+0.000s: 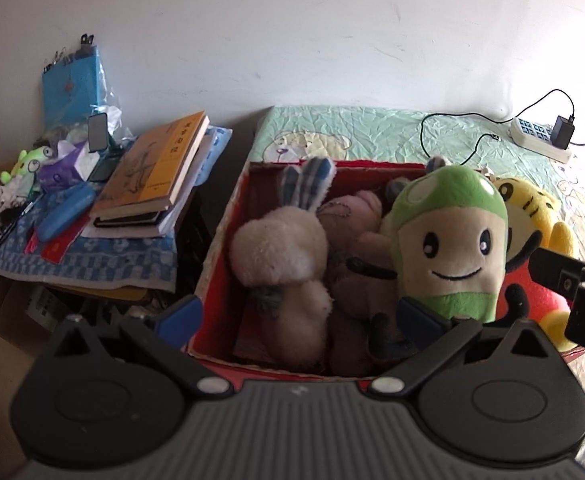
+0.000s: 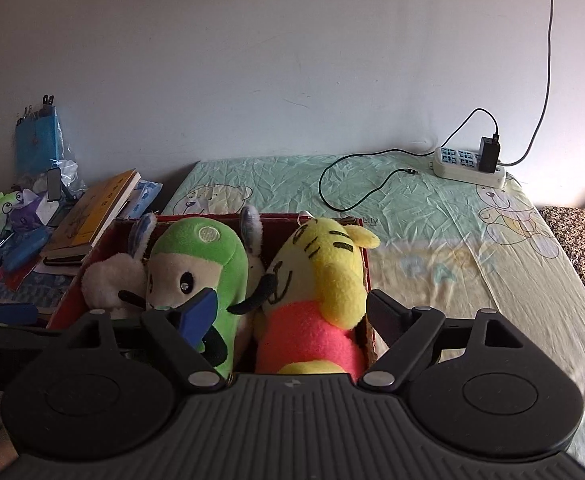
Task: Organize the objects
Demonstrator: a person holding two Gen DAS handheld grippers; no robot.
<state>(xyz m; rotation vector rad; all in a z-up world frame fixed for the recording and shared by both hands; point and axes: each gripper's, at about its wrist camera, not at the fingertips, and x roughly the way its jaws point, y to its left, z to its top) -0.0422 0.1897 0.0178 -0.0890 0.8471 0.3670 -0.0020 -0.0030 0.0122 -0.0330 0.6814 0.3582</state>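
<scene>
Four plush toys crowd one red box (image 1: 220, 240) on the bed (image 2: 432, 240): white rabbit (image 1: 280, 256), brown doll (image 1: 352, 220), green one (image 2: 208, 264), yellow tiger (image 2: 324, 276). Left tongs (image 1: 298, 314) and right tongs (image 2: 292, 312) both gape wide, holding nothing.

We are making out very little lettering. The bedsheet (image 2: 432, 240) is showing pale blue capitals, "BABY" as far as we can tell, between the box and the printed bear, plus a small dark word near the box's far corner that is blurring past reading. The yellow book (image 1: 160, 164) is carrying dark characters down its cover, too small for us to read.
</scene>
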